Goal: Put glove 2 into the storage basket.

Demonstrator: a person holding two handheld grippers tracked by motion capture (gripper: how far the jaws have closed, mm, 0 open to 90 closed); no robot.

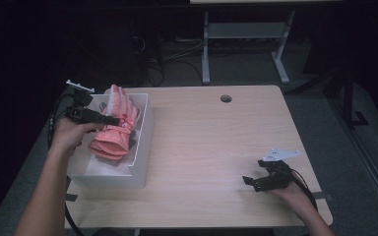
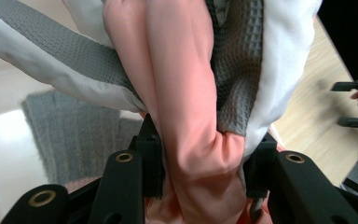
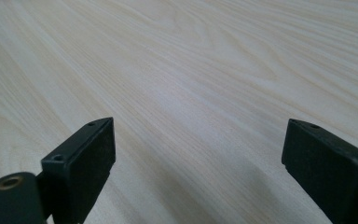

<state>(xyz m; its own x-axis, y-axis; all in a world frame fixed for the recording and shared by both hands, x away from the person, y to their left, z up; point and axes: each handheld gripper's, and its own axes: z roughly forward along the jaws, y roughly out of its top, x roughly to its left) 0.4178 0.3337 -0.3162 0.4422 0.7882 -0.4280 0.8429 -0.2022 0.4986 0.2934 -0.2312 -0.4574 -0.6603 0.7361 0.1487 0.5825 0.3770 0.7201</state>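
- The left gripper is up over the white box at the table's left side, and its jaws are clamped on a pink glove.
- From the left gripper view you can see the pinch up close: the glove has its pink fabric squeezed between the two black jaws, with grey waffle-textured patches and white fabric bunched around it.
- The glove hangs partly above the box's open top, fingers pointing to the far side, cuff end toward the person. Can't tell if the bottom of it is touching anything inside the box.
- Something grey and knitted-looking lies down inside the box under the glove; too blurry to say what it is.
- The right gripper is way over at the near right of the wooden table, well apart from the box, held low over the surface.
- Its jaws are spread wide with nothing in between, just bare wood grain in the right gripper view.
- Far side of the table has a round cable hole, and there's a grey desk frame on the floor beyond.
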